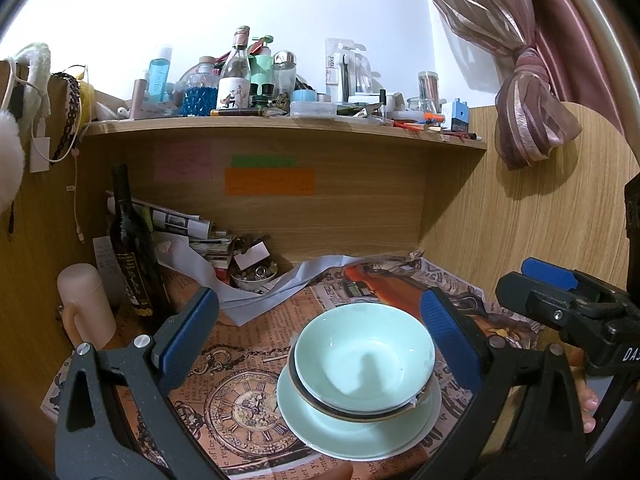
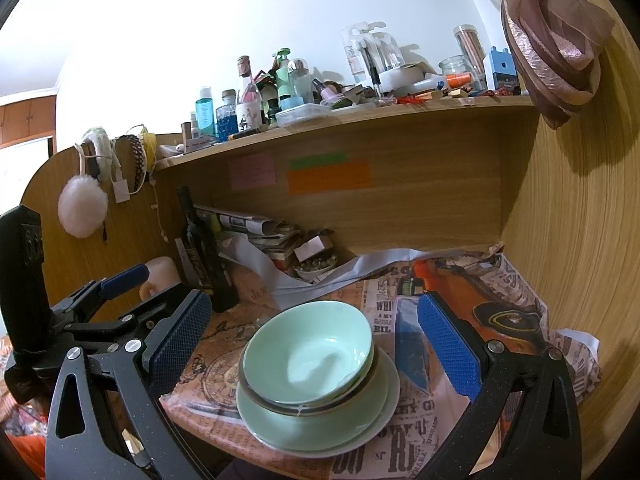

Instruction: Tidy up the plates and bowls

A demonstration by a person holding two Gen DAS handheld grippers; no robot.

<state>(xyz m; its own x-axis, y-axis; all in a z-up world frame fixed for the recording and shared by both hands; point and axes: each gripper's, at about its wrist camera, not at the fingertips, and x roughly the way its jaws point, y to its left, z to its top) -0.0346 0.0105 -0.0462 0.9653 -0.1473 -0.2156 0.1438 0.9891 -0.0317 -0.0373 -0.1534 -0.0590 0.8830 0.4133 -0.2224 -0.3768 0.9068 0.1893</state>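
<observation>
A pale green bowl [image 1: 364,360] sits on top of a stack: a dark-rimmed bowl under it and a pale green plate [image 1: 356,436] at the bottom, on the newspaper-covered desk. The stack also shows in the right wrist view, with the bowl [image 2: 308,356] over the plate [image 2: 320,428]. My left gripper [image 1: 320,344] is open and empty, its blue pads either side of the stack, held back from it. My right gripper [image 2: 316,344] is open and empty, also framing the stack. The right gripper shows at the right edge of the left wrist view [image 1: 560,292].
A dark wine bottle [image 1: 132,248] and a pink mug [image 1: 86,304] stand at back left. Papers and a small bowl of trinkets [image 1: 252,276] lie behind. A cluttered shelf [image 1: 280,128] hangs above. A wooden side wall [image 1: 520,208] closes the right.
</observation>
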